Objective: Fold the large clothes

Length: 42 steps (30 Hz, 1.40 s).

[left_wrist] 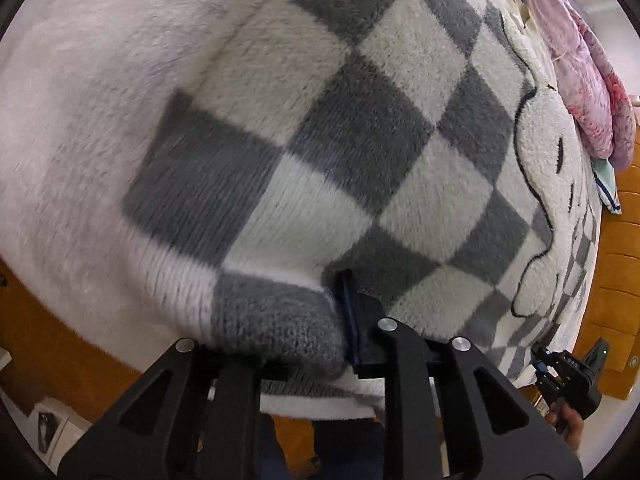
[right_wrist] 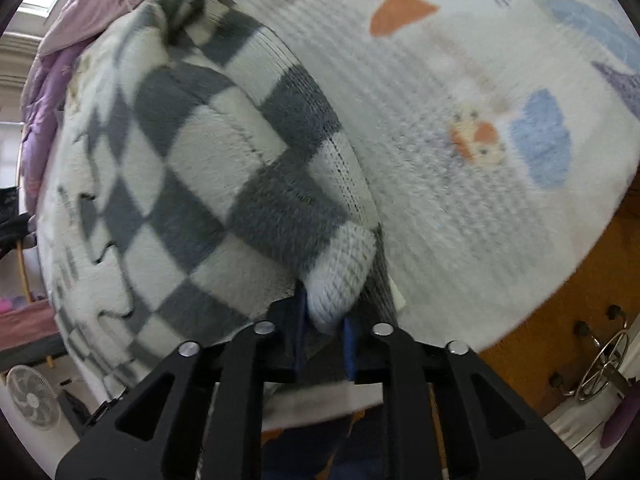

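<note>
The checkered sweater (left_wrist: pixel 320 152) lies spread on the bed (right_wrist: pixel 460 160), near its edge. Both grippers point steeply down at its near hem: the left gripper (left_wrist: pixel 352 336) has its fingers clenched on a grey knit corner, the right gripper (right_wrist: pixel 326 332) on a white one (2 corners pinched). The step looks like the start of a fold; next, lift both corners together and carry them across the sweater.

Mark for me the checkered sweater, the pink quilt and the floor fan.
checkered sweater (left_wrist: pixel 352 140): left wrist view, on a grey square mid-panel.
pink quilt (left_wrist: pixel 592 80): left wrist view, on its bunched edge at upper right.
floor fan (right_wrist: pixel 32 396): right wrist view, on the round grille at lower left.
</note>
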Motion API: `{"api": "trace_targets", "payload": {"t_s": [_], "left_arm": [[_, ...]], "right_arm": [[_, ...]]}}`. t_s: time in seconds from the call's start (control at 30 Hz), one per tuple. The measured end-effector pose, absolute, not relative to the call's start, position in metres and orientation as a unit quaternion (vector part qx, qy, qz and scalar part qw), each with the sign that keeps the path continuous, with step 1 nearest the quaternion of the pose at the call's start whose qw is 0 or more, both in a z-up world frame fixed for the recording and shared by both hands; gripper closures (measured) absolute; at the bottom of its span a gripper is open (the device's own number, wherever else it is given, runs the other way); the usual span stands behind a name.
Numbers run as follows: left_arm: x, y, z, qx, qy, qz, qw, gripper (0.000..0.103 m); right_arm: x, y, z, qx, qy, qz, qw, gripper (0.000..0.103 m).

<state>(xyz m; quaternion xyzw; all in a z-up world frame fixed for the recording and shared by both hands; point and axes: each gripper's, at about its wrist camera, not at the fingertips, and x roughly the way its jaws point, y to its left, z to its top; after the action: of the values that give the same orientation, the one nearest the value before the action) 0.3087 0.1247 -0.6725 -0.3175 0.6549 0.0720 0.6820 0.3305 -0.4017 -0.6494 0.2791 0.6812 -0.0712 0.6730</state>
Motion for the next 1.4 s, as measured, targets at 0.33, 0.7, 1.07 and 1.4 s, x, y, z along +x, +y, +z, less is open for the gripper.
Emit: {"api": "trace_targets", "payload": {"t_s": [0.33,0.7,1.07,1.4], "left_arm": [[0.271,0.157,-0.64,-0.384,0.627,0.037,0.677,0.02],[0.252,0.199,-0.629,-0.417,0.58,0.103,0.692,0.019],[0.229,0.215,-0.651,-0.459,0.567,0.136,0.671,0.018],[0.22,0.212,-0.663,-0.496,0.56,0.111,0.655,0.018]], "right_arm": [[0.342,-0.321,-0.557,0.087,0.7,0.008,0.708,0.067],[0.492,-0.151,-0.563,0.04,0.629,0.15,0.762,0.101],[0.513,-0.152,-0.629,0.061,0.689,0.143,0.708,0.103],[0.418,-0.163,-0.623,0.043,0.71,0.149,0.687,0.103]]}}
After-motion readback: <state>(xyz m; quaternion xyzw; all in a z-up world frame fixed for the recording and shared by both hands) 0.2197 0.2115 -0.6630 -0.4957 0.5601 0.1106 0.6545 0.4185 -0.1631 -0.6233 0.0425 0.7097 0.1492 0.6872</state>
